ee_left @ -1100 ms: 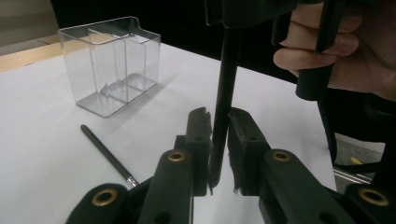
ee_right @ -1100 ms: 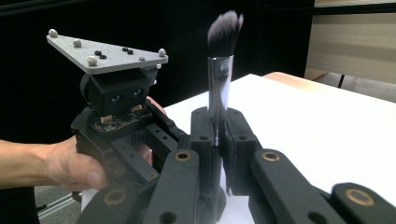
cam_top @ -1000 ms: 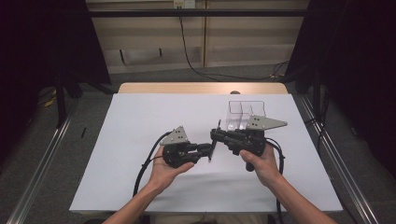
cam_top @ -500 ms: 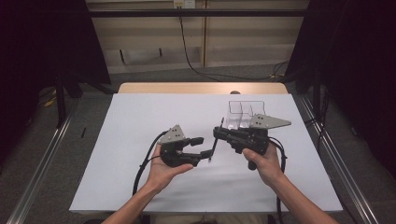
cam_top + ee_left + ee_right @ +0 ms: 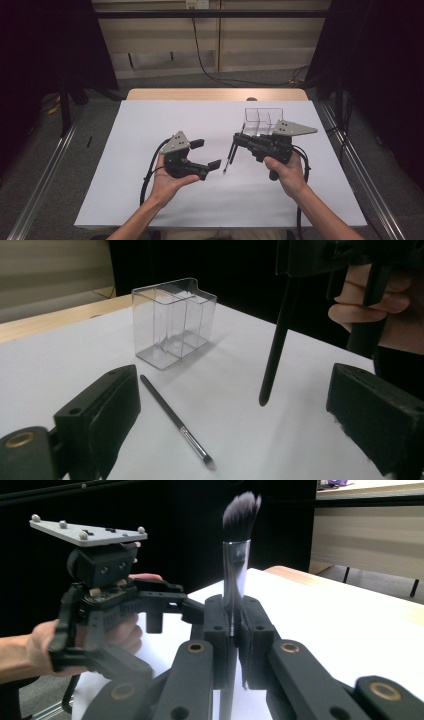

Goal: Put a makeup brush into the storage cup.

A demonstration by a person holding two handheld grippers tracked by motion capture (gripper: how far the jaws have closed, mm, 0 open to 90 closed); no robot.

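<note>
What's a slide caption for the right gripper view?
Right gripper clamps an upright makeup brush; left gripper open beyond.

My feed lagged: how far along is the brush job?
Done: nothing yet; the clear organizer looks empty. In hand: the right hand-held gripper is shut on the big brush; the left hand-held gripper, jaws just opened, holds nothing. Left: that brush and the thin brush lying on the table probably still need placing.

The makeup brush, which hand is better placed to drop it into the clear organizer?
The right. The right gripper already clamps the makeup brush, and sits beside the clear organizer. The left gripper has just opened, jaws empty.
</note>
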